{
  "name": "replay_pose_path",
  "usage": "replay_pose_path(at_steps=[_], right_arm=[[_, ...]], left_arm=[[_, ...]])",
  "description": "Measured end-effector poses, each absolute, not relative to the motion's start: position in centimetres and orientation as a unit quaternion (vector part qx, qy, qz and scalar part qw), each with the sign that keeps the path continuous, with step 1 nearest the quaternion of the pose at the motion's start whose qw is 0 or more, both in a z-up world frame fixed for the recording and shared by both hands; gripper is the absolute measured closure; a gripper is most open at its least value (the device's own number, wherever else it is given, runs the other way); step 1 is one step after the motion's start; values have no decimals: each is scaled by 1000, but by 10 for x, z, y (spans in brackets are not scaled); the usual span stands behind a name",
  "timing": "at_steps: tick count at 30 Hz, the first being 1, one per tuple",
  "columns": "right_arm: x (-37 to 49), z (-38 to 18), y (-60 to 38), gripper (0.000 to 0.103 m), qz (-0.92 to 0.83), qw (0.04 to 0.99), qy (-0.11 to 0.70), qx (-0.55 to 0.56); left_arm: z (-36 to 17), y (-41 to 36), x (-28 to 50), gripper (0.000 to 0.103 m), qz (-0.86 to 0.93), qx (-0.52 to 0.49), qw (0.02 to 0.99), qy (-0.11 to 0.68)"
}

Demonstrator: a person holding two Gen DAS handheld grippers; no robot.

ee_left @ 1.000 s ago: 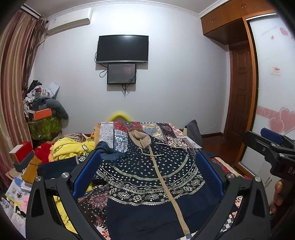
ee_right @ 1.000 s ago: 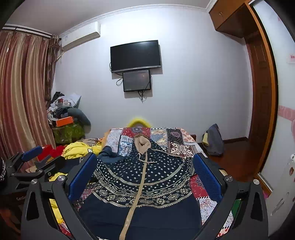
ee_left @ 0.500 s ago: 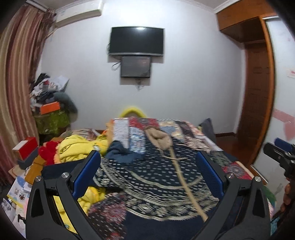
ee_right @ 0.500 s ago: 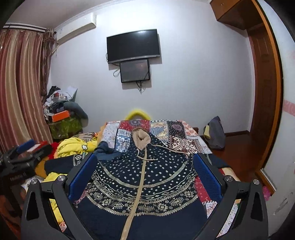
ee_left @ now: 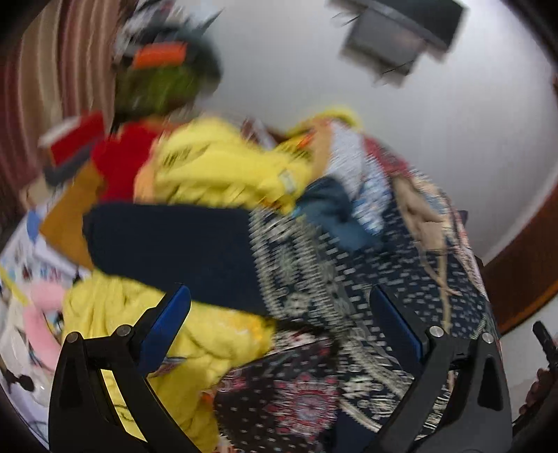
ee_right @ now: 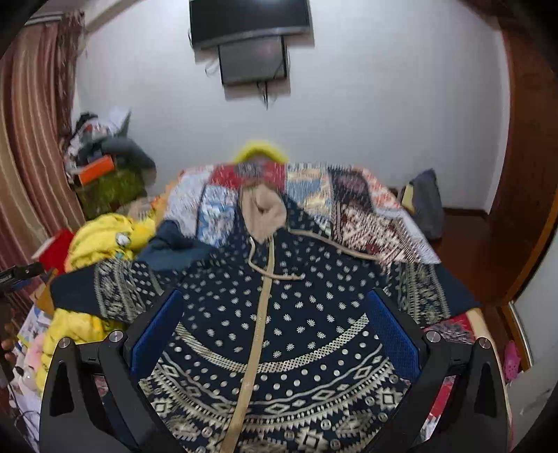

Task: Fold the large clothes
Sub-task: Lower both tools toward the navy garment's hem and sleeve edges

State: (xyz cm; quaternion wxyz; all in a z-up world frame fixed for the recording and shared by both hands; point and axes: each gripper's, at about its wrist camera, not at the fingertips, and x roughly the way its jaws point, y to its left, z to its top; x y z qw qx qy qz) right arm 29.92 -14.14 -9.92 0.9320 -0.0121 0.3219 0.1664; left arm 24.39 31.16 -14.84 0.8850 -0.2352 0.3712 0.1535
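Observation:
A large navy hooded garment [ee_right: 296,313] with cream dots, patterned bands and a tan zip strip lies spread flat on the bed, its tan hood [ee_right: 263,212] at the far end. My right gripper [ee_right: 275,324] hovers open above its chest, nothing between the blue pads. In the blurred left wrist view, my left gripper [ee_left: 279,317] is open above the garment's left sleeve [ee_left: 167,244], which stretches out to the left over yellow clothing. The right sleeve [ee_right: 429,289] reaches to the bed's right side.
A patchwork bedspread [ee_right: 366,209] covers the bed. Yellow clothes [ee_left: 216,167] and a red item [ee_left: 118,163] are heaped on the left. A cluttered stand [ee_right: 104,170] and curtains [ee_right: 28,156] stand at left, a TV [ee_right: 249,17] on the far wall, a wooden door [ee_right: 530,156] at right.
The left gripper has swung sharply left and tilted down toward the left sleeve, blurring its view. The right gripper has dipped lower and closer over the garment. Both stay open.

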Motion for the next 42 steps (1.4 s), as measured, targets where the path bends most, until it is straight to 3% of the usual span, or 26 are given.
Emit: replay_pose_path(at_steps=[7,14,17,20,21,26,34,42], right_arm=[[357,-153,-123,0,165,896,412,-20],[380,-196,-122,0,169,860,482,19],[379,-203,-126,0,169,854,492,32],[379,-205,-132,0,164,850,499,37],[379,-204,-136,0,160,850,501,39],[376,-201,-155,0,146,848,506,66],[371,-186,-177,0,151,847,503,82],[376,-155,-200,0,145,869,467,73]], left_arm=[[-232,370,255,2,165,-293,834,438],[-275,406,258,25,129,-399,806,417],[-281,418,263,42,149,-405,803,411],[-278,423,270,46,178,-377,816,402],[-276,424,274,48,190,-358,820,403],[-250,410,292,90,263,-242,835,418],[-160,347,330,97,276,-78,886,363],[-78,227,380,98,116,-83,943,301]])
